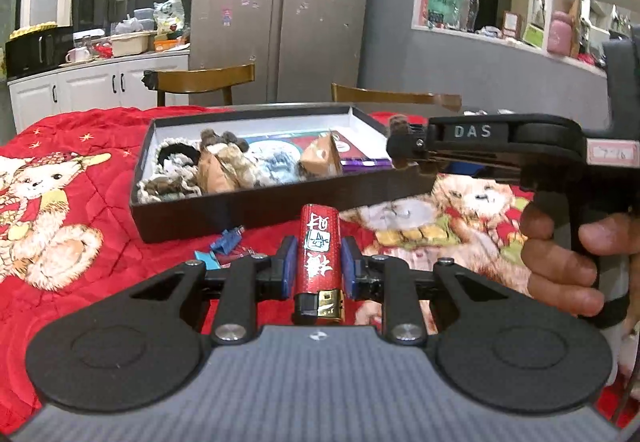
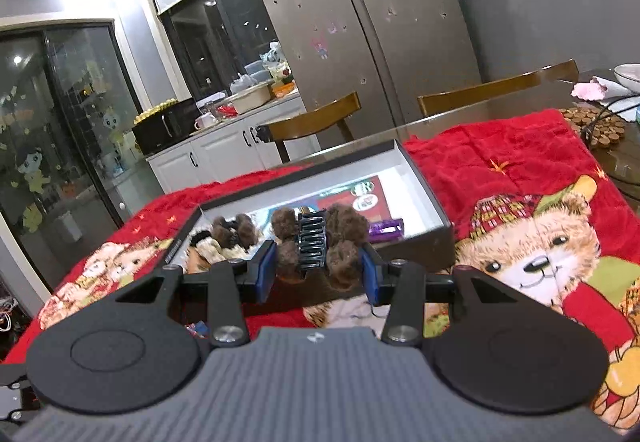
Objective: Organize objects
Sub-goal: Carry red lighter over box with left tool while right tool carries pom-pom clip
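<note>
Two items are held at once: a red glitter-cased lighter with a white label and a gold-and-black head [image 1: 319, 260] is clamped between the blue pads of the left gripper [image 1: 318, 262], and a black toothed hair claw trimmed with brown fur pompoms [image 2: 318, 248] is clenched in the jaws of the right gripper [image 2: 318, 266]. Both are carried above the red quilted bear-print cloth [image 1: 80, 169] on the tabletop, just short of the shallow black box with a white lining [image 1: 256, 207]. The step in hand is judged to be delivery into that box. Each item is best lifted clear of the near wall before being brought forward, and a bare patch of lining should be chosen (the left end is already crowded with furry hair accessories [image 1: 208, 165]). The lighter is gripped mid-body, lengthwise, head toward the camera. The claw's pompoms bulge against the pads, so a slow release is advised.
</note>
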A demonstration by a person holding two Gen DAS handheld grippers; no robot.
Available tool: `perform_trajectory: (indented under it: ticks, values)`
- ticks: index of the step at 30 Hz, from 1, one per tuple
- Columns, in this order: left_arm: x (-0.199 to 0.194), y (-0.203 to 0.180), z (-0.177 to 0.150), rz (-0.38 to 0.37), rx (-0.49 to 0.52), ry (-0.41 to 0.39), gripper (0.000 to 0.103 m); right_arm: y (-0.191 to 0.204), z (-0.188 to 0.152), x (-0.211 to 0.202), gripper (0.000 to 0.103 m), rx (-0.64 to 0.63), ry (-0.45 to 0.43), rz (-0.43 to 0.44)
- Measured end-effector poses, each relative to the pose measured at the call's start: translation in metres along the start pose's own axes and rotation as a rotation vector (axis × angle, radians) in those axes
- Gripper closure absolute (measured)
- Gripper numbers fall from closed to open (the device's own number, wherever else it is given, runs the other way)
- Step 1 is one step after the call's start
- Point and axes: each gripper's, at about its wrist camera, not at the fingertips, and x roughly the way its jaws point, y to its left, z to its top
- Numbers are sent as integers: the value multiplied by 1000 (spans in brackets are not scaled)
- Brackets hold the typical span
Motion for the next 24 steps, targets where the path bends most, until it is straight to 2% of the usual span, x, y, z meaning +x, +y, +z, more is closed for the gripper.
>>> perform_trajectory:
  ticks: [6,11,20,24]
  values:
    - [-1,10,27,44,0,-45,75,10,25,-1,56,13,-45,61]
    - [8,25,59,67,-64,-51,75,16,49,0,56,30,-64,85]
    - [21,40,115,89,-131,-123,75,27,89,5,56,10,-106,57]
    - [26,39,134,93,-149,-168,75,32,104,10,56,-8,-120,72]
